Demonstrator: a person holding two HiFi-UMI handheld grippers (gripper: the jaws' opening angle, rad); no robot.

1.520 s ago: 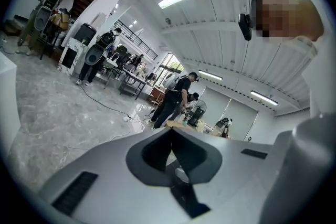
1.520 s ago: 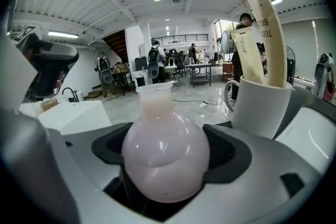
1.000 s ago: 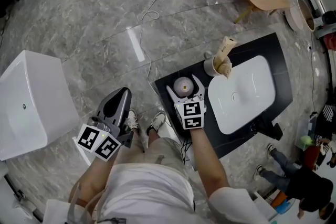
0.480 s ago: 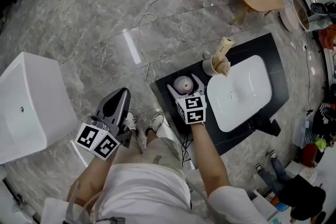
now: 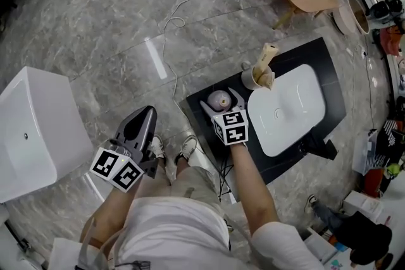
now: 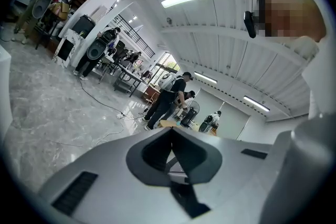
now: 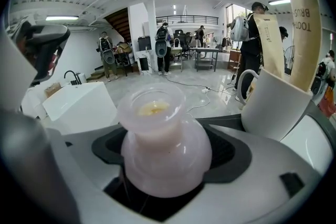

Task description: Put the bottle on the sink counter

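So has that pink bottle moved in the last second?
No. The bottle keeps its spot on the black counter, with the same gap to the white mug.

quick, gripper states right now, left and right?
left gripper: closed, empty.
right gripper: closed on the bottle.

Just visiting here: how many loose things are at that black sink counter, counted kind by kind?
pale pink bottle, held between jaws: 1
white mug: 1
beige packets standing in the mug: 2
Total: 4
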